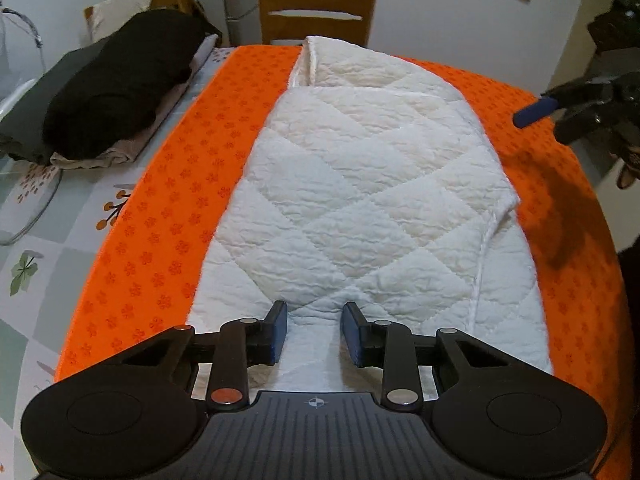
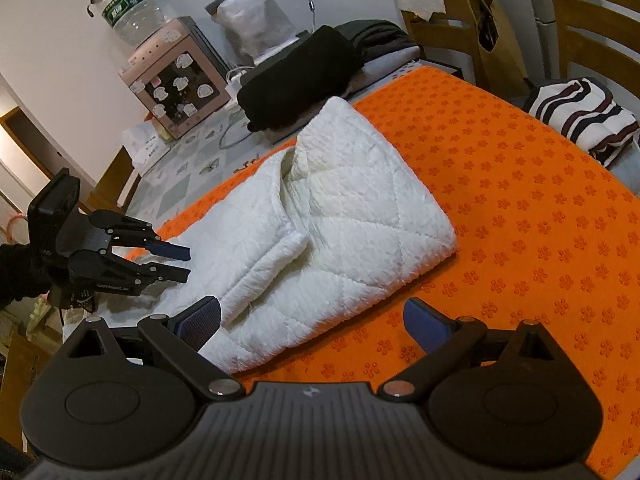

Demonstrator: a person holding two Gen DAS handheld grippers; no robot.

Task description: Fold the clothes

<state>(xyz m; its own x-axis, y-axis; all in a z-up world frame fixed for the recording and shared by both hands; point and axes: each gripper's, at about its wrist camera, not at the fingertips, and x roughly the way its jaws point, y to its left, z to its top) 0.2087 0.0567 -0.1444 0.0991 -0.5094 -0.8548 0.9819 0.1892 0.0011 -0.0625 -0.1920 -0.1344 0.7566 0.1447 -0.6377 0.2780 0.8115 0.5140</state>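
**Tech A:** Scanning left to right in the left wrist view: a pile of dark folded clothes (image 1: 120, 88) sits on the patterned tablecloth (image 1: 36, 264), off the orange mat (image 1: 160, 240). The white quilted garment (image 1: 360, 184) lies along the middle of the mat, long axis running from the near edge toward the wooden chair (image 1: 318, 0).

**Tech B:** State of the left gripper (image 1: 314, 330)?

**Tech A:** Jaws partly parted, not clamped. The garment's near end lies directly under and between the blue pads (image 1: 278, 334); a low ridge of cloth rises in the gap, but no pad is seen pressing on it. Judgement: a pinch on that near hem comes next, so the governing relation is cloth straight ahead of and below the fingers.

**Tech B:** And the right gripper (image 2: 312, 320)?

**Tech A:** Released, jaws wide. In the right wrist view its left pad (image 2: 200, 320) overlaps the garment's near corner; the other pad stands over bare mat. Nothing is grasped. Both hands work the same end; the left is the better centred on it.

**Tech B:** Anything obscured?

**Tech A:** The hem beneath the left gripper body is hidden. Whether the right's left pad touches the cloth cannot be told. How many layers the fold holds is unclear. A striped folded garment (image 2: 580, 116) at the far right is cut off at the mat's edge.
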